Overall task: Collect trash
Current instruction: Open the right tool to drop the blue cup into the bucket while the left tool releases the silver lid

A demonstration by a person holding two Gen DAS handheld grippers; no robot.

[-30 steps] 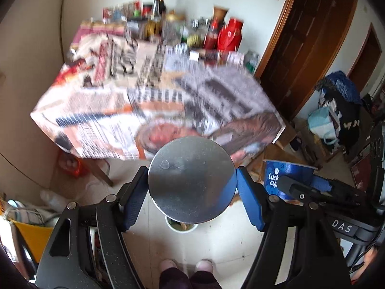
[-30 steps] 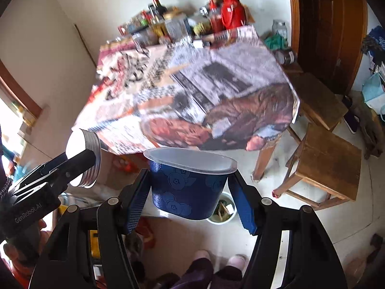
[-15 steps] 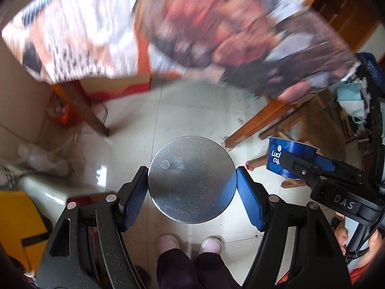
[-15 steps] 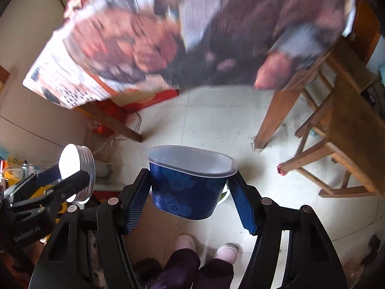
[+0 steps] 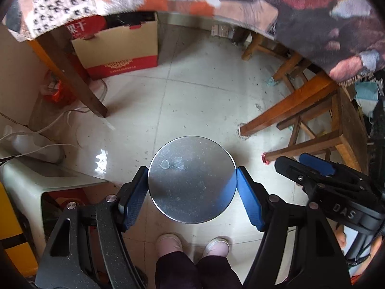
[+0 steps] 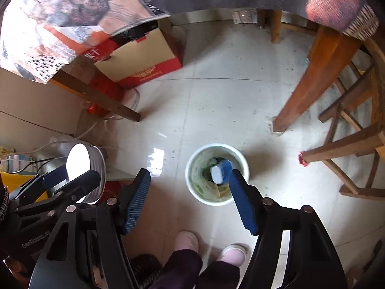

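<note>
The left gripper (image 5: 192,193) clamps a round silver metal tin (image 5: 191,179) between its blue pads, its flat end facing the lens. The right gripper (image 6: 189,196) stands open with nothing between its pads, above a white round bin (image 6: 192,168) on the floor. A blue plastic cup (image 6: 221,171) lies tilted inside that bin among greenish scraps. The floor is pale glossy tile (image 6: 216,91), speckled with grit. A bench draped in a printed newspaper-pattern cloth (image 5: 312,12) overhangs the top of both views, its wooden legs (image 5: 69,72) reaching the tile. A red-and-tan cardboard box (image 5: 120,45) sits under it. Wooden stools (image 6: 349,132) crowd the right side, near the bin. A person's pink shoes (image 6: 209,245) stand just beside the bin.
</note>
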